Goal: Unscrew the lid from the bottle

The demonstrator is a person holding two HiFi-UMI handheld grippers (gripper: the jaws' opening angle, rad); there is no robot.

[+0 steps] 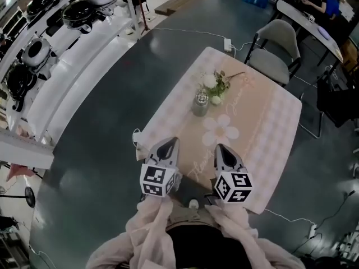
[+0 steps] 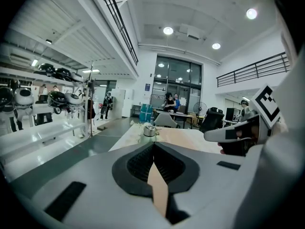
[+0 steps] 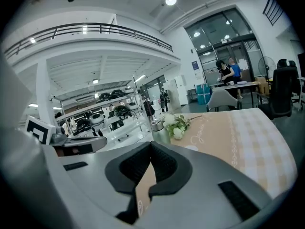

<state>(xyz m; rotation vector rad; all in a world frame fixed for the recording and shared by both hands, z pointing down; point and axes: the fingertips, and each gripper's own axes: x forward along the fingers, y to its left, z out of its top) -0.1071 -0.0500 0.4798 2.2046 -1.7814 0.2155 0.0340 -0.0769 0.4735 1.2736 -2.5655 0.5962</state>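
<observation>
A small glass bottle (image 1: 200, 103) with a metal lid stands upright near the middle of the table (image 1: 280, 128), beside white flowers (image 1: 216, 86). My left gripper (image 1: 170, 141) and right gripper (image 1: 221, 148) hover side by side over the table's near edge. Both are shut with nothing between the jaws, well short of the bottle. In the left gripper view the bottle (image 2: 149, 130) shows far ahead, above the shut left gripper (image 2: 153, 145). In the right gripper view the bottle (image 3: 157, 127) and flowers (image 3: 175, 124) lie ahead and slightly left of the shut right gripper (image 3: 151, 147).
A grey chair (image 1: 277, 49) stands at the table's far end. White shelves with round black-and-white machines (image 1: 78, 13) run along the left. People sit at a desk (image 1: 314, 15) at the far right. Cables and a power strip (image 1: 228, 43) lie on the dark floor.
</observation>
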